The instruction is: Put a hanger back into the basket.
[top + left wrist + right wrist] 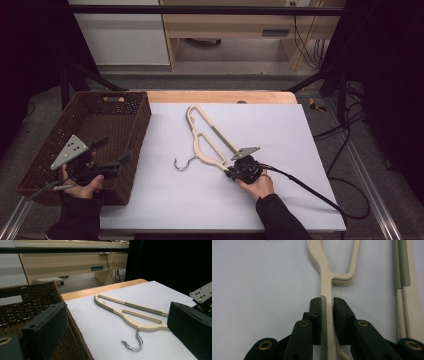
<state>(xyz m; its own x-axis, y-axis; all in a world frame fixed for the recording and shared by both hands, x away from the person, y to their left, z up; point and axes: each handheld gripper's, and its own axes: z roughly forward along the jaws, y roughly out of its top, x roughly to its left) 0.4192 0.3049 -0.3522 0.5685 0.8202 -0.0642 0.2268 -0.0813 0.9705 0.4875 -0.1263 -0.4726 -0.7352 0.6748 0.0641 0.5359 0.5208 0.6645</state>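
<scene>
White tabletop (pixel 280 200), tongs (pixel 327 305) around hanger (pixel 325 277)

Overall light: soft overhead light is falling evenly on the white sheet (pixel 280 150), while the surroundings are lying in deep darkness.
Shadows: the hanger (pixel 207 137) is casting only a faint, thin shadow.
Glare: none is showing on the sheet.
Focus: the near black pads (pixel 47 327) are blurring slightly in the left gripper view.
</scene>
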